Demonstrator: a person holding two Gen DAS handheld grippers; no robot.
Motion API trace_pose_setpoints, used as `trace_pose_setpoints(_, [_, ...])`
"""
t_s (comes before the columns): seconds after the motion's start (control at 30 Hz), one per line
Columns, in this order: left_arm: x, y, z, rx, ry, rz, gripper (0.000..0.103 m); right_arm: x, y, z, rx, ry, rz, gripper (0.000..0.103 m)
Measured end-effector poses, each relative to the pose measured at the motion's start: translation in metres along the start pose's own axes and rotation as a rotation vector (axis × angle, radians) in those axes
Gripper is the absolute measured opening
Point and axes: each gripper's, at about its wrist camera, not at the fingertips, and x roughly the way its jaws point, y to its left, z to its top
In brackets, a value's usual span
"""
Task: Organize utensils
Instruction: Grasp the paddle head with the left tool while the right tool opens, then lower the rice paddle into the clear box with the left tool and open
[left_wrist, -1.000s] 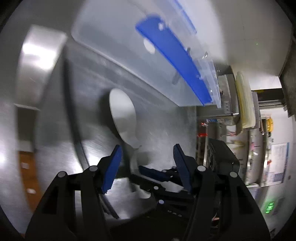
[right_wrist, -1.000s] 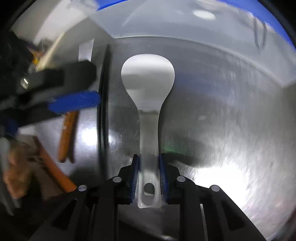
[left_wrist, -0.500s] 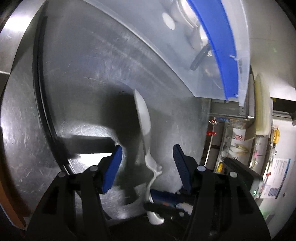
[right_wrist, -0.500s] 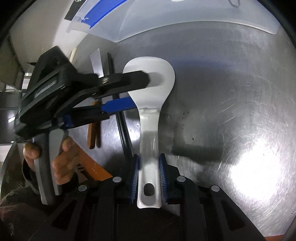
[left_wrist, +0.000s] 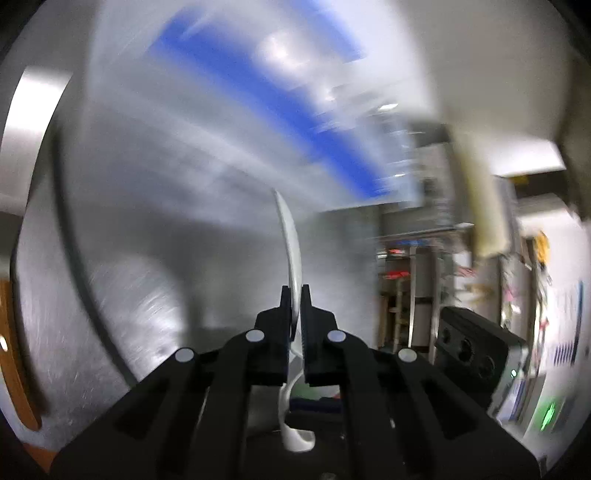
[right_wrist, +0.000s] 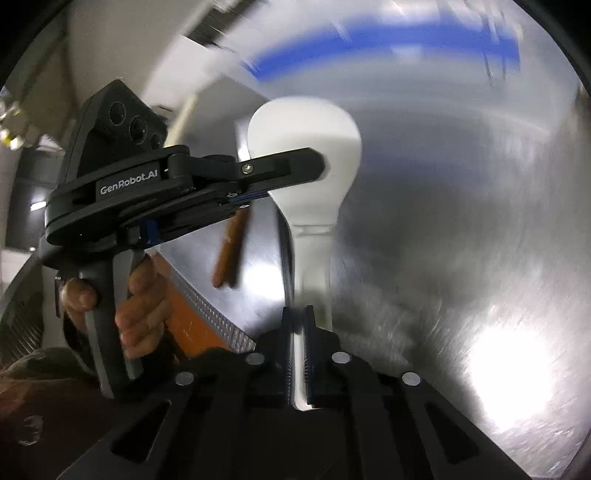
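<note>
While edge-on, white paddle (left_wrist: 291, 240) pinched in left gripper (left_wrist: 294, 291), above steel counter (left_wrist: 147, 258)

- Bin (left_wrist: 280, 92) ahead of the left gripper (left_wrist: 294, 291): motion-blurred, contents unreadable.
- Paddle (right_wrist: 314, 155) handle end: hidden behind the right gripper (right_wrist: 297, 314) fingers.

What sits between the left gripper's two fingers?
The white rice paddle, edge-on, pinched by the left gripper; the left wrist view shows it.

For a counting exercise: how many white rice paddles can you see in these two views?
1. The white rice paddle has its blade clamped in the left gripper. Others may be hidden in the blurred blue-rimmed bin.
</note>
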Motion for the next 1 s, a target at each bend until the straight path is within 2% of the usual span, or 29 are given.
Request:
trace_pose_setpoints(0.1, [-0.021, -0.048, 0.028, 0.135, -0.062, -0.066, 0.004, -0.038, 0.017, 0.016, -0.077, -0.098, -0.048, 0.007])
trace_pose_setpoints(0.2, [-0.038, -0.083, 0.063, 0.226, -0.1, -0.11, 0.004, -0.078, 0.029, 0.044, -0.139, -0.209, -0.147, 0.009])
trace_pose_setpoints(0.23, [-0.045, -0.097, 0.081, 0.262, -0.117, -0.13, 0.004, -0.094, 0.034, 0.057, -0.156, -0.253, -0.191, 0.018])
trace_pose_setpoints(0.27, [-0.049, -0.108, 0.096, 0.294, -0.124, -0.139, 0.004, -0.108, 0.039, 0.07, -0.186, -0.298, -0.229, 0.035])
trace_pose_setpoints(0.3, [-0.051, -0.117, 0.11, 0.319, -0.129, -0.145, 0.004, -0.12, 0.042, 0.083, -0.217, -0.341, -0.264, 0.044])
trace_pose_setpoints(0.33, [-0.052, -0.127, 0.129, 0.34, -0.133, -0.144, 0.004, -0.125, 0.044, 0.095, -0.233, -0.362, -0.287, 0.05])
trace_pose_setpoints(0.37, [-0.05, -0.134, 0.145, 0.359, -0.124, -0.145, 0.004, -0.129, 0.046, 0.107, -0.241, -0.373, -0.305, 0.05])
trace_pose_setpoints(0.43, [-0.044, -0.136, 0.171, 0.362, -0.09, -0.146, 0.004, -0.133, 0.044, 0.132, -0.245, -0.374, -0.307, 0.05])
trace_pose_setpoints(0.5, [-0.03, -0.137, 0.197, 0.364, -0.042, -0.144, 0.004, -0.128, 0.037, 0.153, -0.243, -0.366, -0.352, 0.047])
trace_pose_setpoints(0.53, [-0.026, -0.132, 0.207, 0.362, -0.026, -0.142, 0.004, -0.122, 0.031, 0.169, -0.241, -0.351, -0.392, 0.041])
trace_pose_setpoints(0.6, [-0.011, -0.126, 0.224, 0.362, -0.001, -0.114, 0.004, -0.107, 0.018, 0.194, -0.226, -0.304, -0.419, 0.036])
trace_pose_setpoints(0.73, [0.039, -0.088, 0.262, 0.323, 0.136, -0.05, 0.004, -0.07, -0.012, 0.224, -0.187, -0.183, -0.42, 0.035])
trace_pose_setpoints(0.8, [0.066, -0.068, 0.273, 0.29, 0.22, -0.012, 0.004, -0.056, -0.031, 0.236, -0.158, -0.14, -0.432, 0.035])
trace_pose_setpoints(0.87, [0.096, -0.048, 0.28, 0.27, 0.298, 0.062, 0.004, -0.044, -0.037, 0.236, -0.135, -0.105, -0.432, 0.035])
trace_pose_setpoints(1.0, [0.133, -0.021, 0.284, 0.226, 0.375, 0.182, 0.005, -0.028, -0.057, 0.244, -0.104, -0.055, -0.464, 0.035])
